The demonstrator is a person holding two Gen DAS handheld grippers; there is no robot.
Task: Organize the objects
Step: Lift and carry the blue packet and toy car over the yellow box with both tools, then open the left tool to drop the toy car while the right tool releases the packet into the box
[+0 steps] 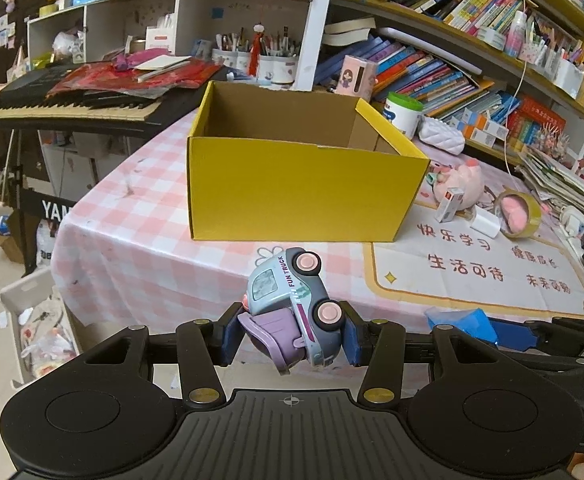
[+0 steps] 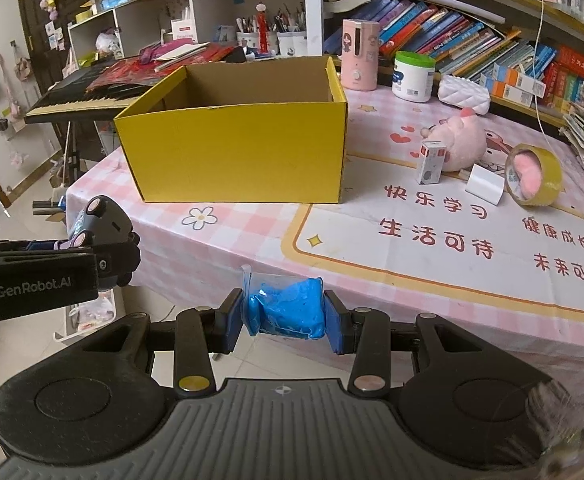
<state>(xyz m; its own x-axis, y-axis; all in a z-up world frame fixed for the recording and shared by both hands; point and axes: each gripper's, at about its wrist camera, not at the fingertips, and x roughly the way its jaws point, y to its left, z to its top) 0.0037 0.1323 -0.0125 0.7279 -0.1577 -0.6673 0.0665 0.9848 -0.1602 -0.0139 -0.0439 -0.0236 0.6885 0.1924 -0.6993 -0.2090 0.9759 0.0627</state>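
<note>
My left gripper (image 1: 290, 338) is shut on a small blue-grey toy truck (image 1: 295, 300) with pink wheels, held on its side near the table's front edge, short of the open yellow cardboard box (image 1: 292, 188). My right gripper (image 2: 284, 316) is shut on a blue clay lump in a clear bag (image 2: 288, 306), also at the front edge. The box (image 2: 236, 152) looks empty inside. The left gripper with the truck (image 2: 100, 220) shows at the left of the right wrist view; the bag (image 1: 463, 320) shows at the right of the left wrist view.
On the pink checked tablecloth (image 2: 228, 236) right of the box lie a pink plush (image 2: 459, 144), a small white carton (image 2: 431, 162), a white block (image 2: 485, 184) and a tape roll (image 2: 533, 176). A keyboard piano (image 1: 64, 108) stands left; bookshelves (image 2: 451, 36) behind.
</note>
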